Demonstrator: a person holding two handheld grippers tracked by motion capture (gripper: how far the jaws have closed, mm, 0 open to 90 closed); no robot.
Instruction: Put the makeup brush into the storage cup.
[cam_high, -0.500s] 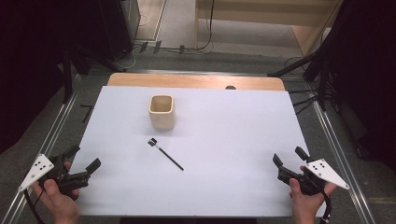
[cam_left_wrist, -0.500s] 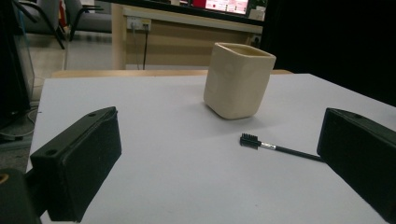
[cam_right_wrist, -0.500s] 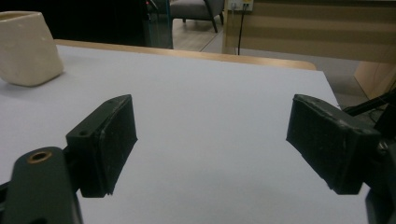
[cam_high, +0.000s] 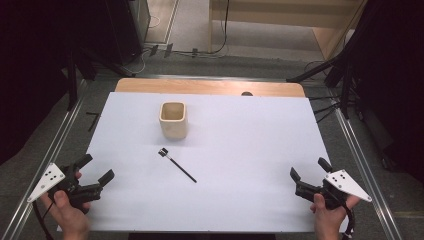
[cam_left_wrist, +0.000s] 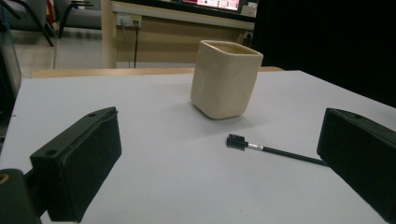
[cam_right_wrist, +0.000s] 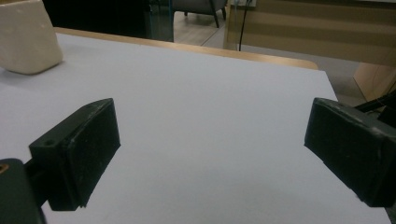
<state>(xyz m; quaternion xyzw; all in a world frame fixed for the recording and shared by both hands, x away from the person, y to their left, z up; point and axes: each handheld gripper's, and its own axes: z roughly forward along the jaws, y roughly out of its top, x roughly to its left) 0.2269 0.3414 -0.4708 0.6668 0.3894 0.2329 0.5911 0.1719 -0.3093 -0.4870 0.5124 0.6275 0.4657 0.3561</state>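
Small black-bristled brush with thin black handle (cam_high: 177, 165) lies mid-counter, just near of the cream square ceramic cup (cam_high: 173, 119). Left gripper (cam_high: 96, 169) and right gripper (cam_high: 308, 168), fingers released and empty, flank the white counter (cam_high: 250, 145) at its near corners.

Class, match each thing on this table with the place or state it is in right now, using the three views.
Things:
1. cup
2. brush
3. left hand-held gripper
4. right hand-held gripper

Places or states:
A. open at the table's near right corner
B. upright near the far edge
C. open at the table's near left corner
D. lying flat mid-table

Pairs: 1-B, 2-D, 3-C, 4-A
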